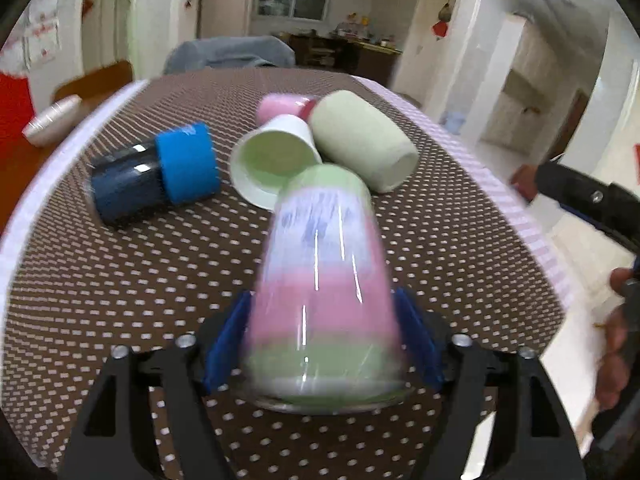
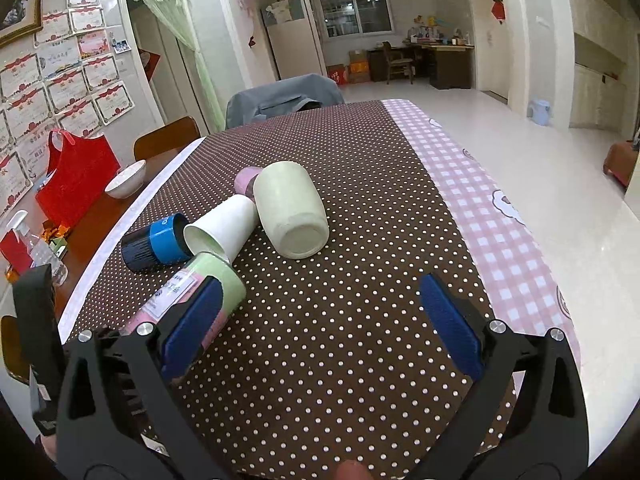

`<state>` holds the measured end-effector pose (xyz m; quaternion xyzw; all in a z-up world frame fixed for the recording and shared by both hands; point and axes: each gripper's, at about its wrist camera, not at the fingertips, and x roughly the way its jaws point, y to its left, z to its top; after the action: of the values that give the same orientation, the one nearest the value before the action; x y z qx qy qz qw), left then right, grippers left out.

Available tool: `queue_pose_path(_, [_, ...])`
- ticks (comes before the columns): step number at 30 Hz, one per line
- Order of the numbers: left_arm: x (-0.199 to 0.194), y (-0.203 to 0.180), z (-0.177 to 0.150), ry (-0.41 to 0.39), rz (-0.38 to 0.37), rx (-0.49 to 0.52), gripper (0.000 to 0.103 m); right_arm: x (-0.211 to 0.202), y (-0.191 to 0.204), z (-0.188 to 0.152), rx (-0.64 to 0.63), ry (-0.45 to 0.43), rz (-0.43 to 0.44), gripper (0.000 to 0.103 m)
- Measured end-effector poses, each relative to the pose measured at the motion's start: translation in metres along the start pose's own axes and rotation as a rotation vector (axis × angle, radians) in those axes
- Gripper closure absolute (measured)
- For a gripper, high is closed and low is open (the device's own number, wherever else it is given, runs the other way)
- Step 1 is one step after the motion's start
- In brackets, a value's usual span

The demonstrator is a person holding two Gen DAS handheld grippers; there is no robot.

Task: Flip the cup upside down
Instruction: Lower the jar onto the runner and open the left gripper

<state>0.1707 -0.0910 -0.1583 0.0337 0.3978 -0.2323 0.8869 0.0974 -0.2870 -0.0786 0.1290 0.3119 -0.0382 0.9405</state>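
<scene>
**Striped cup gripped by left tongs; flip under way, not complete**

The left tongs (image 1: pixel 320 344) pinch the striped cup (image 1: pixel 320 280), their blue pads pressed on either side of its pink band. The cup appears smeared in the left wrist view, so its exact tilt is uncertain; the wide rim seems to lie nearest the camera and the closed green end points away over the worktop (image 1: pixel 120 280). In the right wrist view the same cup (image 2: pixel 200 292) leans, lifted or nearly lifted off the dotted cloth. The right tongs (image 2: pixel 320 320) are spread wide and hold nothing, hovering above bare cloth.

Beyond lie four other vessels on their sides: a dark cup with blue band (image 1: pixel 156 184), a white paper cup (image 1: pixel 272 160), a pale green cup (image 1: pixel 364 140) and a pink cup (image 1: pixel 280 106).

Judgement: grasp done; setting the cup down inverted and release remain.
</scene>
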Motion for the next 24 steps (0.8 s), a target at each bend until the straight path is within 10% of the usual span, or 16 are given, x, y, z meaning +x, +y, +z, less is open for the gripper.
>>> queue_pose_path(24, [-0.089,0.019,-0.005,-0.230,0.234,0.008,0.007,-0.004,0.025,-0.005,-0.012,0.025,0.101,0.006])
